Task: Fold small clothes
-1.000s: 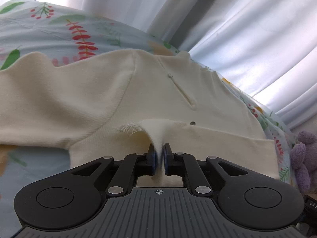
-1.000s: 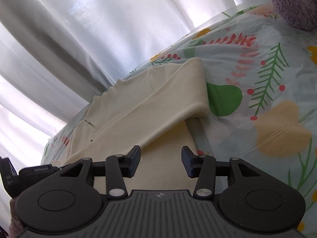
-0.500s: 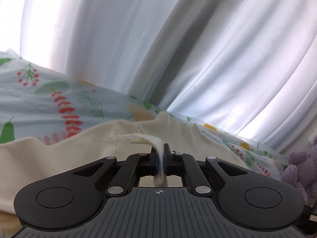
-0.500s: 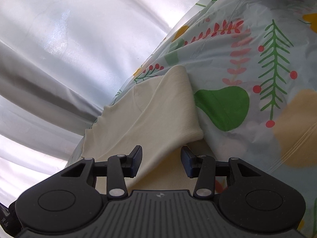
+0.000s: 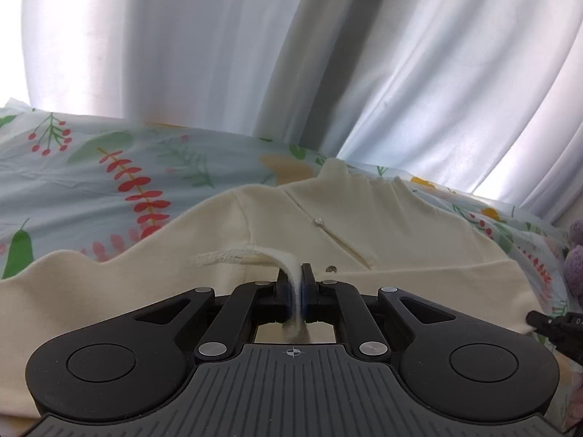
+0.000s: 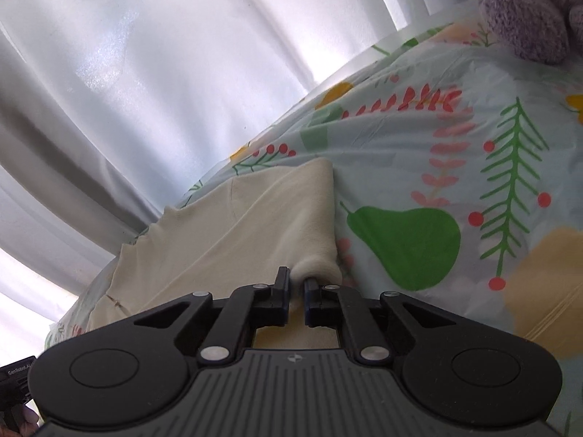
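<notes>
A cream long-sleeved top (image 5: 382, 229) lies spread on a floral cloth, neck towards the curtain. My left gripper (image 5: 295, 273) is shut on a frayed fold of the top's near edge and holds it raised. In the right wrist view the same cream top (image 6: 226, 233) lies with a sleeve folded across it. My right gripper (image 6: 297, 278) is closed down on the sleeve's cuff end (image 6: 317, 269), with only a narrow gap between the jaws.
The floral cloth (image 6: 455, 153) covers the whole surface. White curtains (image 5: 255, 54) hang close behind the far edge. A purple plush toy (image 6: 524, 11) sits at the far right. My right gripper's tip shows at the left wrist view's right edge (image 5: 546, 322).
My left gripper has lifted the pinched hem off the surface and holds it raised. My right gripper moved onto the sleeve's cuff and closed from wide open.
</notes>
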`<state>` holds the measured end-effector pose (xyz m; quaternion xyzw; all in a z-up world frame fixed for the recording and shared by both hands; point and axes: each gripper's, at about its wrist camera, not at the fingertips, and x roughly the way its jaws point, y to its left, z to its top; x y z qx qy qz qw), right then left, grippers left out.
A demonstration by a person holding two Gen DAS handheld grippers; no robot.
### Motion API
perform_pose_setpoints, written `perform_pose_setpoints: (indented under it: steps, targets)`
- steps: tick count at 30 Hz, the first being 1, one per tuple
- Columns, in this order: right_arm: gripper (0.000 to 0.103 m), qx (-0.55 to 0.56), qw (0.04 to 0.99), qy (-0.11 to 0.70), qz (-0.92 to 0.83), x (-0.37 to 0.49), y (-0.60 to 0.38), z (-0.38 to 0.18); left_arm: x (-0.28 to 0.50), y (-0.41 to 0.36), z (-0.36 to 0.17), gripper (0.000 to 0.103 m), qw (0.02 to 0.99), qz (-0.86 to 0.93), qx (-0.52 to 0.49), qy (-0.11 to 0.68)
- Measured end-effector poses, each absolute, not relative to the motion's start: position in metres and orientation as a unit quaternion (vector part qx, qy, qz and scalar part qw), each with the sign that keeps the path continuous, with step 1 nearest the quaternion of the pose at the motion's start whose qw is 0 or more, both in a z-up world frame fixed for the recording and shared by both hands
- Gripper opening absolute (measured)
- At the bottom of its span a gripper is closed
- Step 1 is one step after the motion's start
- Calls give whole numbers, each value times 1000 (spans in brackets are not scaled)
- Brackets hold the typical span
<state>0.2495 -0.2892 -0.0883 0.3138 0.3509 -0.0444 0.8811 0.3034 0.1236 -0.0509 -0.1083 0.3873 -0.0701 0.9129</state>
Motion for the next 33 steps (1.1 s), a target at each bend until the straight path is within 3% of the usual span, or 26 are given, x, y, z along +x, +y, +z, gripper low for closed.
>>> perform_pose_setpoints:
  steps: [13,17,20,23,31,33]
  targets:
    - [7,319,881,345,-57,246,-290,-92,306,133,-69,12,903,-53,-90,417]
    - [17,322,882,342,-31,245,-287,-87,308,133,-67,12,903,-58,-97,414]
    - [17,300,886,353,-30,250,-282,-87,308,128,-64,11,910,-57,-87,402]
    - [7,273,892,358,-38,252,-279,-86,309,124,-62,11,912,-59,-78,398]
    - [7,259,898,351,-66,246,-285,-91,314,120,-67,11,911,-58,-66,403]
    - [12,246,897,363,-53,245,-284,-86,311,123,-71,11,907,-49,-61,415]
